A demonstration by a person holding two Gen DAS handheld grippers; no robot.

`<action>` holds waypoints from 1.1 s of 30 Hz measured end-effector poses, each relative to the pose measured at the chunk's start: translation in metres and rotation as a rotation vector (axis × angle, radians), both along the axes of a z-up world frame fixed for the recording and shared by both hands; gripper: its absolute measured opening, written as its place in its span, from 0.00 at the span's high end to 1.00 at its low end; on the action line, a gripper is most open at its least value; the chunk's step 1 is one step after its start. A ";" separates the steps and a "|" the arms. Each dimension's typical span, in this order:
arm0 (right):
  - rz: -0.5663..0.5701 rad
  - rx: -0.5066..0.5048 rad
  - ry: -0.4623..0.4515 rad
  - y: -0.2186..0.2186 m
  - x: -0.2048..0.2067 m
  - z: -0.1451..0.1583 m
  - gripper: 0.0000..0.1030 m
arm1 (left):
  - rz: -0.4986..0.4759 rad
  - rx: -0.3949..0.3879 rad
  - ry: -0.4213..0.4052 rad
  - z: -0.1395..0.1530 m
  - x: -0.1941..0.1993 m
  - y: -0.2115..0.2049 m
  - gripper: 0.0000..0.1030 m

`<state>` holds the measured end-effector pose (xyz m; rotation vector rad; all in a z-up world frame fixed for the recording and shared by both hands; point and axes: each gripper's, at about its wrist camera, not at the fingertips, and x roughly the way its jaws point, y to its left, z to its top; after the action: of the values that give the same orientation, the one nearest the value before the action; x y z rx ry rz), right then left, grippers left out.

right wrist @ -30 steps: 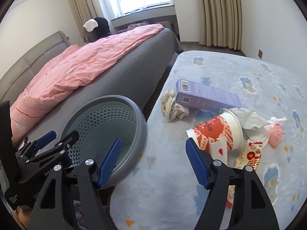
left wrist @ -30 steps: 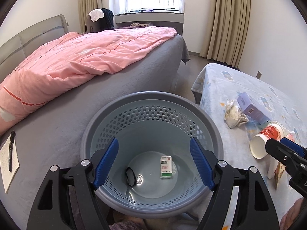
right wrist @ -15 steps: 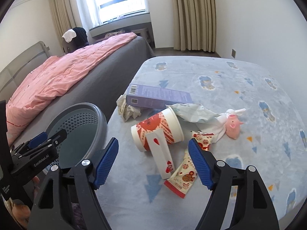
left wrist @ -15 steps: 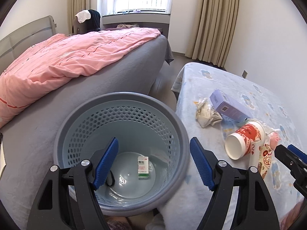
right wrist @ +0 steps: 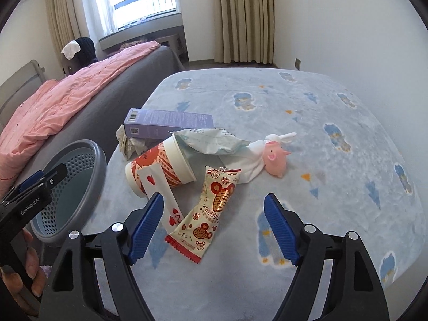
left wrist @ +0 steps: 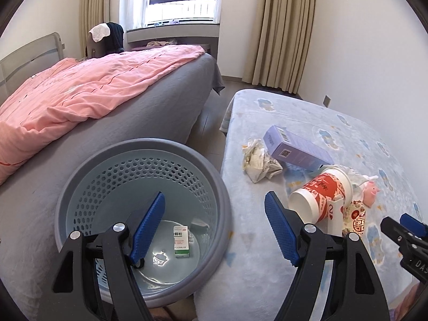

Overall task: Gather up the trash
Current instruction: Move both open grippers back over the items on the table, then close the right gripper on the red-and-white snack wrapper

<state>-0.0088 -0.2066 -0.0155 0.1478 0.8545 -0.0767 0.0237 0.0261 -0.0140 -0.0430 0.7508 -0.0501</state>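
Right gripper: now over the wrapper and cup, away from the basket; jaws have just been widening, nothing gripped.
Left gripper: shifted toward the blanket, jaws spread, empty.

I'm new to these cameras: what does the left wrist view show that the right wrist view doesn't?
Only the left view looks down into the basket, showing a small green-and-white box on its bottom. Only the right view shows the whole snack wrapper and the hand holding the other gripper. Both show the paper cup, purple box and pink pig toy.
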 end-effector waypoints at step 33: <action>-0.034 0.050 0.180 -0.002 0.037 -0.063 0.68 | -0.059 0.045 0.005 -0.007 0.000 -0.020 0.28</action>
<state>0.0279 -0.2088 -0.0780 0.2049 1.0341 -0.1014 0.0240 0.0062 -0.0212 0.0221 0.7582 -0.0895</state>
